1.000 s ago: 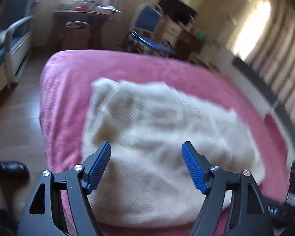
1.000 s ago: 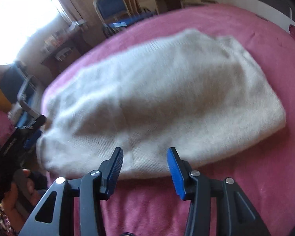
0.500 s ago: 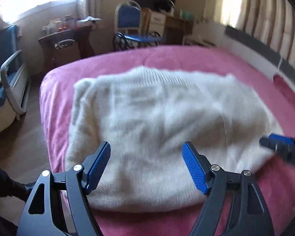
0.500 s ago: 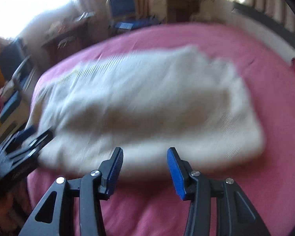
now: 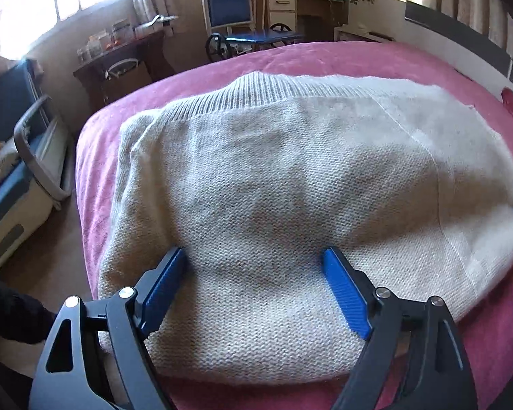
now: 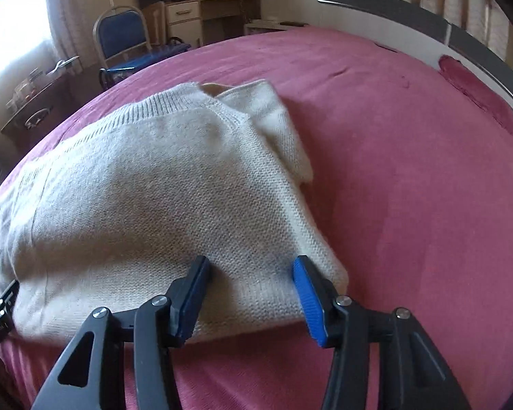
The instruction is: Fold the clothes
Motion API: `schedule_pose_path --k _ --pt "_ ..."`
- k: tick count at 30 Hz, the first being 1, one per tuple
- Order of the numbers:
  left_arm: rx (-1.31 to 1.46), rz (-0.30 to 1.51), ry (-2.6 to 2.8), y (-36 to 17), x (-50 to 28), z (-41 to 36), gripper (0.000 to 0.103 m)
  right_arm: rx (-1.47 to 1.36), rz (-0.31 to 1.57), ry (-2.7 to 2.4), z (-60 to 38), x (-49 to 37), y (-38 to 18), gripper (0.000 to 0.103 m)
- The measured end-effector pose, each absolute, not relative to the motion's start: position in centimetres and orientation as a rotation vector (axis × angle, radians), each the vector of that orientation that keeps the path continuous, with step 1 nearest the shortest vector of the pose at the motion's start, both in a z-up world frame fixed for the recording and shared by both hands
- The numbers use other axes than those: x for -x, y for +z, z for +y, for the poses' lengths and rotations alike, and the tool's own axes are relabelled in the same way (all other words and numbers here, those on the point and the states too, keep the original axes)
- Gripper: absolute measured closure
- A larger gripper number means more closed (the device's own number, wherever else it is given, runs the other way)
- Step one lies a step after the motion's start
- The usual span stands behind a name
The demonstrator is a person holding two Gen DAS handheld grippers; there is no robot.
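Left wrist view: the cream sweater (image 5: 290,188) lay folded on the pink bed cover (image 5: 342,58), ribbed hem toward the far chair (image 5: 227,10). The left gripper (image 5: 254,266) hung over the sweater's near edge, jaws wide and opening, nothing pinched between the pads, probably spread to take a broad bite of the knit.

Right wrist view: the right gripper (image 6: 249,273) stood at the sweater's (image 6: 147,198) near right corner, jaws half apart and opening, pads clear of the knit. A tucked sleeve (image 6: 277,126) poked out on the sweater's far right side.
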State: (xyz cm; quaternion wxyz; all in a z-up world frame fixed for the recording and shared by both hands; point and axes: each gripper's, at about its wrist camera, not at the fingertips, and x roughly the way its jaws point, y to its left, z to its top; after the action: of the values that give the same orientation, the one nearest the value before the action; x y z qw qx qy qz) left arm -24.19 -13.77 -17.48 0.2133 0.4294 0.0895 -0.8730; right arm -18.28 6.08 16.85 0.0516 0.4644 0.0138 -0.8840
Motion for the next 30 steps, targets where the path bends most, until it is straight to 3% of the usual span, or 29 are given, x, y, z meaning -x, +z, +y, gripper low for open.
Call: schedule_pose_path --k 3,7,19,30 --pt "-1.213 0.323 -2.446 -16.9 24.0 -14.7 0.018 -1.401 -0.044 -2.669 4.2 15.4 20.6 0.049" --pt "-1.230 0.390 -2.486 -16.0 22.2 -14.5 0.018 -1.442 -0.032 -2.586 1.0 9.9 24.1 0.028" --pt "-1.219 0.345 -2.474 -11.6 15.9 -12.2 0.018 -1.664 -0.014 -2.416 -7.9 -4.5 31.0 0.027" --pt "-1.202 0.388 -2.402 -8.4 14.6 -13.9 0.018 -1.363 0.363 -2.524 -21.6 -13.3 45.5 0.026"
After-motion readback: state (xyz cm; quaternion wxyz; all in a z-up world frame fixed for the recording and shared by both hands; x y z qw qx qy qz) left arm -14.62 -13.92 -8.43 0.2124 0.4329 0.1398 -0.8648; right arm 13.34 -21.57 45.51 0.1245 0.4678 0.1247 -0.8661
